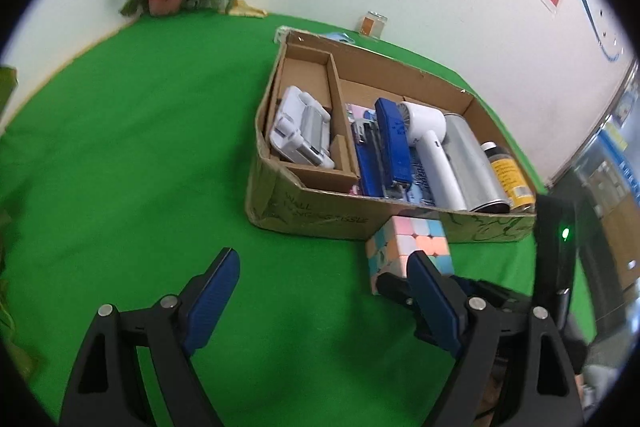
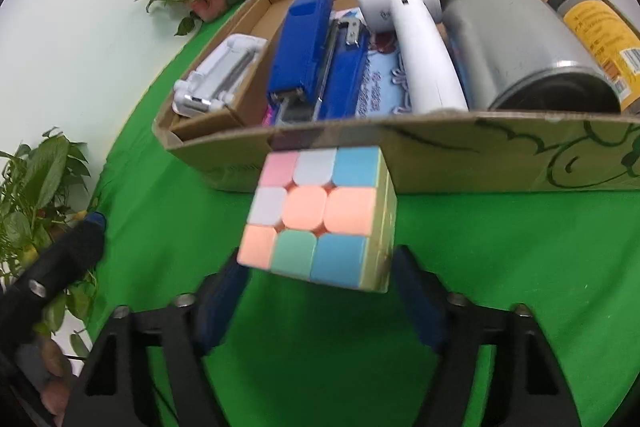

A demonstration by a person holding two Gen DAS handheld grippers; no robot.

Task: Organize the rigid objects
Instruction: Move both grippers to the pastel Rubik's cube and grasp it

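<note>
We had the right gripper (image 2: 318,279) around the pastel cube (image 2: 320,215), jaws bracketing its sides, though we couldn't tell whether the pads truly pressed. The cube sat on the green table (image 2: 500,247) just outside the cardboard box's (image 2: 440,155) near wall. The left gripper (image 1: 324,291) hung spread and empty. Next, we judged: grip, lift over the wall, find a gap (the box looked crowded). The cube's underside stayed hidden.
</note>
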